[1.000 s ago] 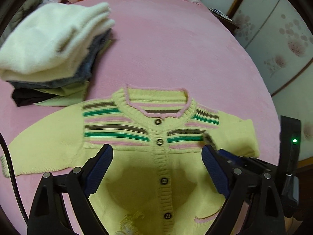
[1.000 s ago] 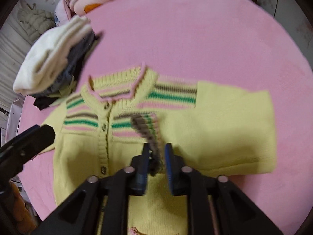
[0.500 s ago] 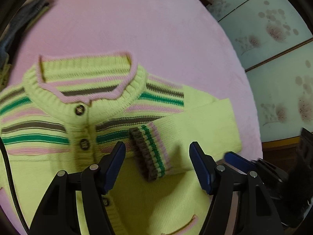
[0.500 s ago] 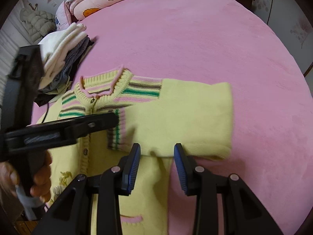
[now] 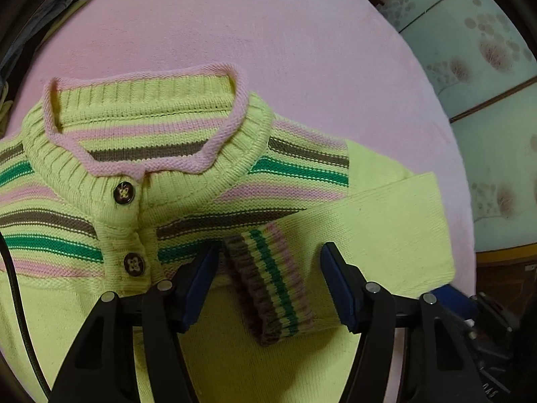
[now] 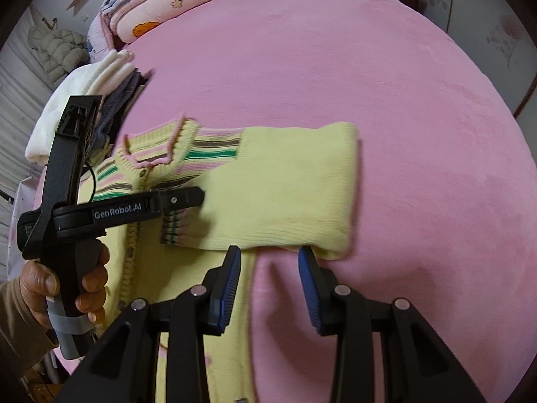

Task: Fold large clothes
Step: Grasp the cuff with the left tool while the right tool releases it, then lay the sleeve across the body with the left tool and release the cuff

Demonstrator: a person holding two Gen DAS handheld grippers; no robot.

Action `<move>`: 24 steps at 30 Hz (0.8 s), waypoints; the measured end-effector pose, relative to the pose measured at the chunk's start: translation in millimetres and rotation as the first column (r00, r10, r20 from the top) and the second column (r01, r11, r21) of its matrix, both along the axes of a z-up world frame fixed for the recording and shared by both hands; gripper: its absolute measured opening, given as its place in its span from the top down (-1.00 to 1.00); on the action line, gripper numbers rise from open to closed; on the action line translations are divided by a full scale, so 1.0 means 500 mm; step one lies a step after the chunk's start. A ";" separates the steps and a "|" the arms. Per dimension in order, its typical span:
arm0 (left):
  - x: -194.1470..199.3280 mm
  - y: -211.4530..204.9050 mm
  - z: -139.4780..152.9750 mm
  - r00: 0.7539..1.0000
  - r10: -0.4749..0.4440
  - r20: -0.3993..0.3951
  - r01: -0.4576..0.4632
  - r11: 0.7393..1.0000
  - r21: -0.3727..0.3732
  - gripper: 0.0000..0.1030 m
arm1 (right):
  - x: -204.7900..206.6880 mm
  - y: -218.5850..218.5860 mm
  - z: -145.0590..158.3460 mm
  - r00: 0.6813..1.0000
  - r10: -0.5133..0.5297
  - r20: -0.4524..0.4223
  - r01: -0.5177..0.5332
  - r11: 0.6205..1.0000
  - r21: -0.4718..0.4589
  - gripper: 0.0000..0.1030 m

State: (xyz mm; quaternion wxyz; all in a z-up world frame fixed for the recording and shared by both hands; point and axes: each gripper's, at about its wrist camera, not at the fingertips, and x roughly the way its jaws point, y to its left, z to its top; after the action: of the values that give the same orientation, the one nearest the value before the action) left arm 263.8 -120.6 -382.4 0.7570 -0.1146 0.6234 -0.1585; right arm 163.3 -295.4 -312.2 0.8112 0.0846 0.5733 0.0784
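A yellow knit cardigan with pink, brown and green stripes lies buttoned, front up, on the pink bed. Its right sleeve is folded across the chest, striped cuff near the button line. My left gripper is open, its jaws on either side of the cuff just above it. In the right wrist view the cardigan shows with the folded sleeve, and my right gripper is open and empty at the sleeve's lower edge. The left gripper's body reaches over the cardigan there.
A stack of folded clothes with a white piece on top lies at the cardigan's upper left. Folded quilts and pillows sit at the head of the pink bed. Sliding doors stand beyond the right bed edge.
My right gripper let go of the striped cuff after laying the sleeve across the chest, opened and drew back to the right. My left gripper moved right and closer, over the cuff.
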 end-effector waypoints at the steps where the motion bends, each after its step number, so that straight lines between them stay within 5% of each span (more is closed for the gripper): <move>1: 0.003 -0.011 0.000 1.000 0.002 0.000 -0.002 1.000 0.008 0.15 | 0.000 -0.009 -0.002 1.000 -0.012 -0.003 0.012 1.000 -0.001 0.31; 3: 0.011 -0.031 0.004 1.000 -0.015 -0.005 0.015 1.000 0.018 0.79 | 0.001 -0.024 -0.004 0.999 -0.031 -0.007 0.031 1.000 -0.005 0.31; 6: 0.015 -0.051 0.035 1.000 -0.001 0.007 0.001 0.999 0.042 0.85 | 0.000 -0.045 -0.012 0.999 -0.051 -0.008 0.051 0.999 -0.015 0.30; 14: 0.003 -0.003 0.213 0.969 0.131 0.210 -0.143 0.989 0.039 0.85 | 0.019 -0.035 -0.043 1.000 -0.022 -0.010 0.022 1.000 -0.004 0.30; 18: 0.009 0.039 0.234 0.955 0.147 0.257 -0.177 0.979 0.098 0.85 | 0.042 0.014 -0.052 1.000 0.024 0.012 -0.024 1.000 0.004 0.31; 24: -0.001 0.115 0.221 0.954 0.197 0.225 -0.223 0.969 0.101 0.85 | 0.061 0.070 -0.056 0.997 0.072 0.014 -0.072 0.997 0.028 0.31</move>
State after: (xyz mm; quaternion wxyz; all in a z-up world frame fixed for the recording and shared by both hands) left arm 263.3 -63.2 -271.9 0.8377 -0.1150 0.5316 -0.0490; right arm 193.9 -260.2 -340.2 0.8103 0.0749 0.5695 0.1161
